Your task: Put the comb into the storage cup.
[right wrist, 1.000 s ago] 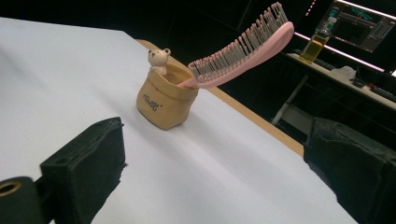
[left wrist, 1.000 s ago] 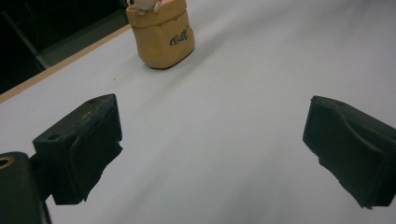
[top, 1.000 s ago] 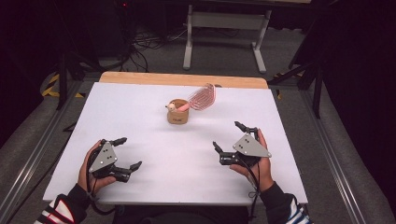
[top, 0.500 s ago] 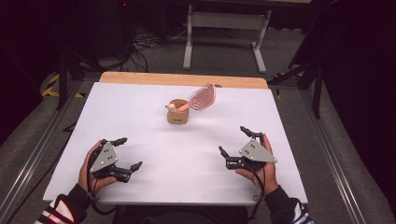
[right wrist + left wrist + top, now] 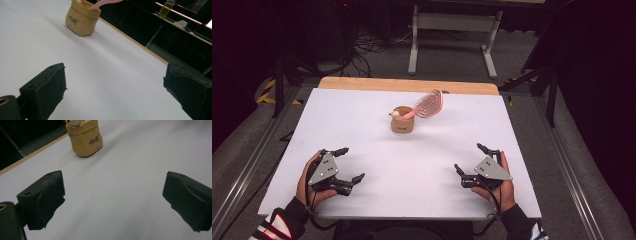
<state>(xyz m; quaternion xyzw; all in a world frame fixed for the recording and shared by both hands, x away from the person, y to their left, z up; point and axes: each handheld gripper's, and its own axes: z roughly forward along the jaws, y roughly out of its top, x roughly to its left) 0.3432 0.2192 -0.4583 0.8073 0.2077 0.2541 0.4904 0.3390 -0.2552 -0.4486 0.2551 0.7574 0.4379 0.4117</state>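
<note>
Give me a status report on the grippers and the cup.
Left gripper open, right gripper open, both empty, near table edge. Cup upright mid-table, pink whisk leaning out of it. Path between is bare table.

A white table is carrying one thing — a tan cup sitting near its far edge, upright.
</note>
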